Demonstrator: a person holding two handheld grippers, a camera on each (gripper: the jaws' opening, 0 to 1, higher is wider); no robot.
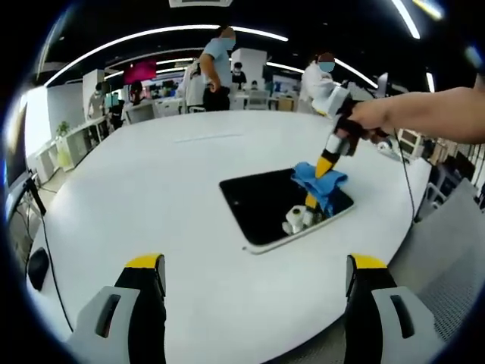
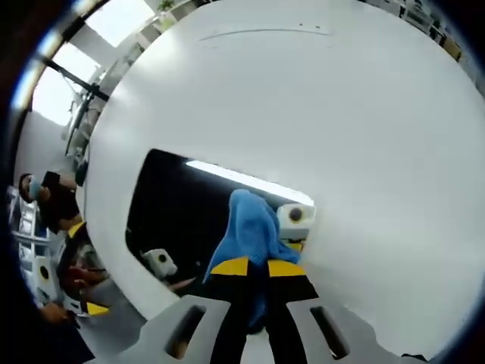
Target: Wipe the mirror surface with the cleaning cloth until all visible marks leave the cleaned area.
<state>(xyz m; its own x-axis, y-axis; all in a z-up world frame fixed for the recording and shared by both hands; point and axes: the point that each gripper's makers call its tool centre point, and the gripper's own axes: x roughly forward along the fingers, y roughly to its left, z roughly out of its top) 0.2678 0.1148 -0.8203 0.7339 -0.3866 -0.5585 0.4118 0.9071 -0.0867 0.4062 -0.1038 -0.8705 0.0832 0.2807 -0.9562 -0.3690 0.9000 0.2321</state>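
Office, white table | mirror centre frame | my right gripper clamps soft, light blue cloth by its bunched top, on glass | left gripper open, empty

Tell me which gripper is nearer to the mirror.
Right. The right gripper is shut on the blue cloth and presses it onto the mirror. The left gripper hangs open, back from the mirror's near edge.
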